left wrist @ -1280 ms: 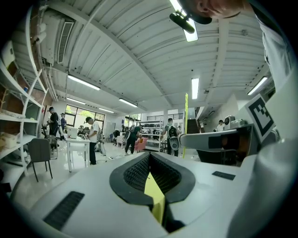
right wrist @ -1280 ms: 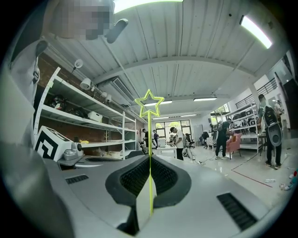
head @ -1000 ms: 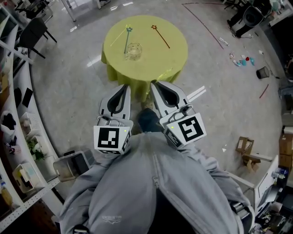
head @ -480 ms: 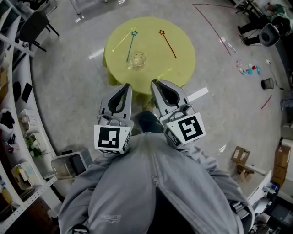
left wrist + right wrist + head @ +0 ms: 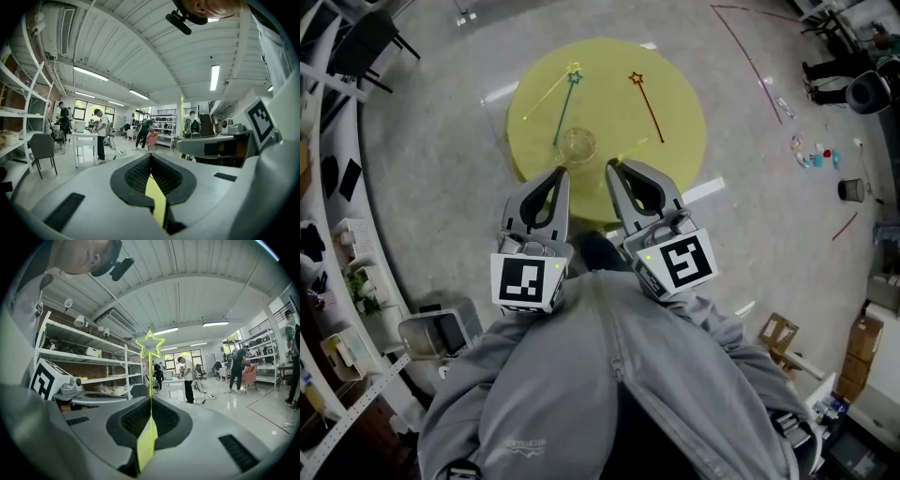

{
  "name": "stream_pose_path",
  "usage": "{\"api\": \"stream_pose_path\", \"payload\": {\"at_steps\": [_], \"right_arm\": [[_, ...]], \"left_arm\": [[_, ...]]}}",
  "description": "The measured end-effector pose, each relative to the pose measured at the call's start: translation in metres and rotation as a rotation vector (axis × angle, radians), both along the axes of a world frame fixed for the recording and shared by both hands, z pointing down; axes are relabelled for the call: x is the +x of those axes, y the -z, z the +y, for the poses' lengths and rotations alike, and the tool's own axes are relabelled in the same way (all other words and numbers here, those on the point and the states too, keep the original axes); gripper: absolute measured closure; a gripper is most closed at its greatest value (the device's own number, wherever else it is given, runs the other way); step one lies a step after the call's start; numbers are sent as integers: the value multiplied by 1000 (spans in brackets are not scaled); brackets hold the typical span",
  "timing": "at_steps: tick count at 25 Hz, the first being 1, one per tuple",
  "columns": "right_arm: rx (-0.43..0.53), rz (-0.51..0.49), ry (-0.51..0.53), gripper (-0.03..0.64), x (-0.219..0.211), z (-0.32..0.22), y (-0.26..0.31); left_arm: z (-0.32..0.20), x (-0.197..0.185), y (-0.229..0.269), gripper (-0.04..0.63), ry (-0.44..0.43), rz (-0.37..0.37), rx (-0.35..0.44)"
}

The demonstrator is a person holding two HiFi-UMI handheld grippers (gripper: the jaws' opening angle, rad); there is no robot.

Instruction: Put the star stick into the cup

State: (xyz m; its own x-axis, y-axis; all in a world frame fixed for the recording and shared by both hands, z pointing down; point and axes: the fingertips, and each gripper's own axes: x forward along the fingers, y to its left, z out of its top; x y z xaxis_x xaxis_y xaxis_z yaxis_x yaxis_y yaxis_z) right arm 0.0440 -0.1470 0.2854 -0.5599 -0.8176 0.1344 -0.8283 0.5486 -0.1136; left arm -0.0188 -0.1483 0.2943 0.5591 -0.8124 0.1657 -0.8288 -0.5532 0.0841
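Left gripper [image 5: 560, 175], lower centre: jaws together, nothing held. Cup [image 5: 577, 145] upright near the lower edge of the yellow tabletop [image 5: 675, 103]. Right gripper [image 5: 613, 167] is clamped on the yellow star stick [image 5: 150, 380], star outward. Advise centring the stick over the cup's mouth, steepening it, and releasing only once it is inside the rim.

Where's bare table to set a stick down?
Right of the red stick, out to the table rim, is bare. So is the middle, between it and the teal stick. The near left, around the cup, is crowded.
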Motion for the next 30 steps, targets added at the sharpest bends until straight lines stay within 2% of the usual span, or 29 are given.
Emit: {"api": "stream_pose_path", "payload": {"at_steps": [9,16,24,30], "right_arm": [[-14,-37,92,583,21,-72,-15],[-31,-36,159,581,15,-95,-28],[-52,-32,176,581,-5,-99,-42],[-65,-30,172,582,-20,-108,-55]], "left_arm": [[-64,28,-18,578,56,-12,-30],[-80,20,-27,577,114,-34,-45],[-82,7,-57,577,93,-80,-87],[-93,4,-65,577,55,-45,-99]]}}
